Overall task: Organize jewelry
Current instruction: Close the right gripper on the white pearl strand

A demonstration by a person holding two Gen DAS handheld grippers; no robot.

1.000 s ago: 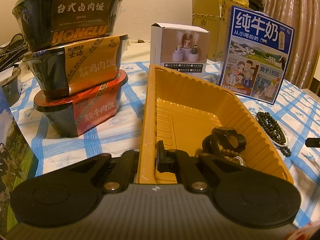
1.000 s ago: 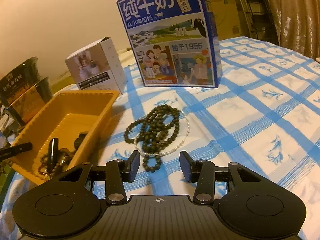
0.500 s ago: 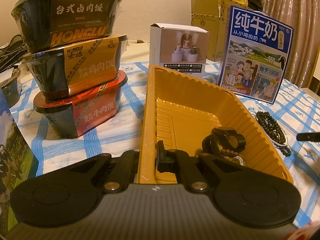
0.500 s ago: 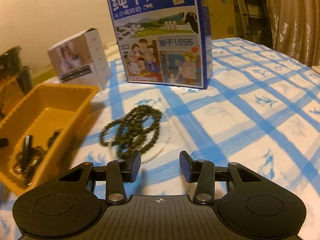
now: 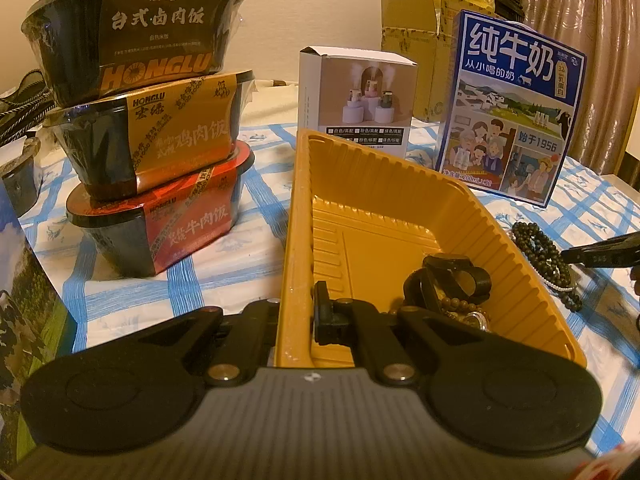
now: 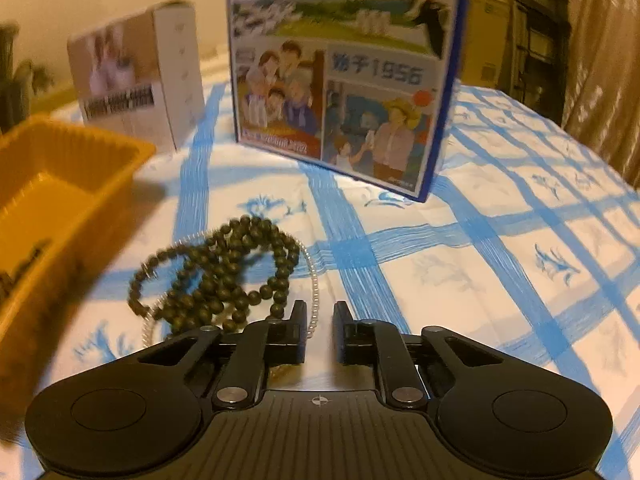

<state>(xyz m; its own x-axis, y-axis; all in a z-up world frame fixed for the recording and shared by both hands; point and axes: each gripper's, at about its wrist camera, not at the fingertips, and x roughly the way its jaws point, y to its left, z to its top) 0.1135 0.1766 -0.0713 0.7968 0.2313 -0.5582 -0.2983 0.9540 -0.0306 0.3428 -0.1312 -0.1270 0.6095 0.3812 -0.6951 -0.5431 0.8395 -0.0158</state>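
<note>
Left claw (image 5: pixel 294 312) clamped on near wall of yellow tray (image 5: pixel 504 240), steadying it as the drop spot; tray holds several pieces, count unclear. Right claw (image 6: pixel 320 320), jaws just closing, narrow gap, pinches nothing yet; beside the tray lie one dark bead strand (image 6: pixel 224 272) and one pearl strand (image 6: pixel 312 280).

The right gripper (image 6: pixel 320 322) now stands closer to the dark bead necklace (image 6: pixel 224 272) than one second ago, and lower over the tablecloth (image 6: pixel 500 280). Its jaws have just been closing; a narrow gap remains, with the white pearl strand (image 6: pixel 314 300) running just inside the left finger. Whether the pads press on the strand cannot be told. The beads now sit at 10 o'clock from the fingertips, formerly 12 o'clock. The milk carton (image 6: pixel 340 80) fills more of the right wrist view. In the left wrist view, the right gripper's tip (image 5: pixel 600 251) now reaches in from 3 o'clock, next to the necklace.
</note>
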